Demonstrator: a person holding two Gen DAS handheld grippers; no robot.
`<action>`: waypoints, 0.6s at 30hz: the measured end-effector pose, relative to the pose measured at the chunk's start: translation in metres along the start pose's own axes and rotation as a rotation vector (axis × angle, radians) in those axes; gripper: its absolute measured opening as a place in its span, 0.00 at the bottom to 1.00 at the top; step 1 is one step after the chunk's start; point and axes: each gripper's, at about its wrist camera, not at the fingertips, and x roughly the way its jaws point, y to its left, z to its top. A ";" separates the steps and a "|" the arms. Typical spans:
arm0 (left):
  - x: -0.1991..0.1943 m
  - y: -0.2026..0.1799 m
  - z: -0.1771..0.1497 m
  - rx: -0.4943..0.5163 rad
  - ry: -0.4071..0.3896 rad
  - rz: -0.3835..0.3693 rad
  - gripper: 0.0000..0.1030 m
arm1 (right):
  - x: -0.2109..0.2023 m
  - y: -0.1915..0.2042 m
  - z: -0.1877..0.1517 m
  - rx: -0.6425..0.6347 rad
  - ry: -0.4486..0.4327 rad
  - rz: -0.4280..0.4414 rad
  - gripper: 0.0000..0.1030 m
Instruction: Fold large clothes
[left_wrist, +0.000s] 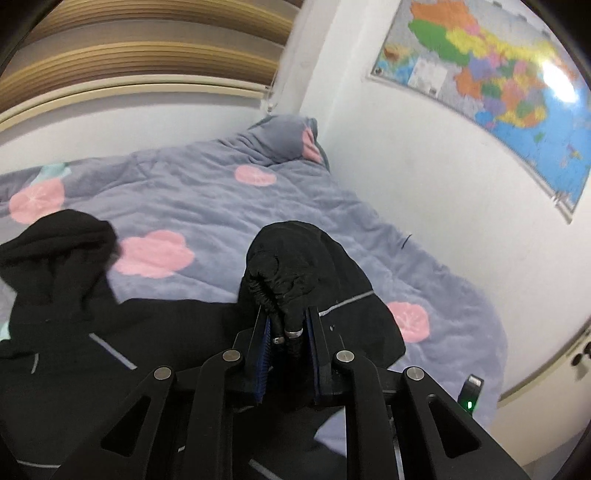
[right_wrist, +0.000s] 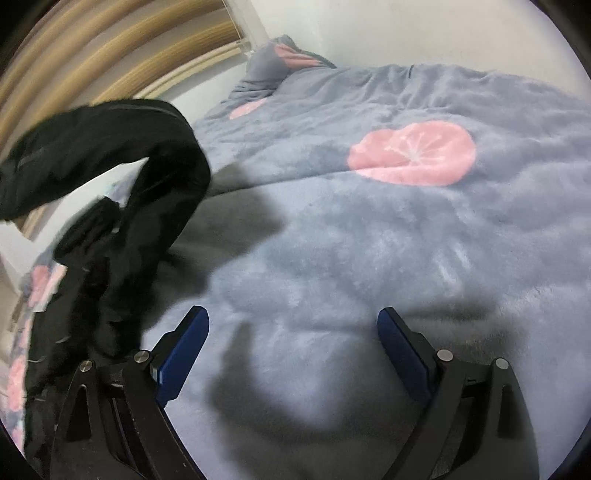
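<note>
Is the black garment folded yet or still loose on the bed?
Still loose: the black garment sprawls unfolded on the blanket, one bunched part pinched in the left gripper.

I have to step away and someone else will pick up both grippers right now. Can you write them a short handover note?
Left gripper: shut on a bunched part of the black fabric garment with thin grey stripes, lifted off the bed.
Right gripper: open, empty, hovering over the fluffy grey-blue blanket with pink flower shapes.
Garment: the rest lies rumpled on the blanket; in the right wrist view it hangs at the left.
Done: one grip taken, no fold visible yet.
Left: probably take a second hold with the right gripper, spread the garment flat, then fold it.
</note>
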 end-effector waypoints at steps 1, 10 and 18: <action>-0.011 0.007 -0.002 -0.005 -0.009 0.009 0.17 | -0.003 0.003 0.001 -0.001 0.010 0.015 0.91; -0.113 0.089 -0.032 -0.095 -0.090 0.108 0.17 | -0.054 0.086 0.018 -0.166 -0.019 0.022 0.91; -0.181 0.171 -0.078 -0.177 -0.078 0.213 0.17 | -0.052 0.178 0.013 -0.331 0.000 0.018 0.91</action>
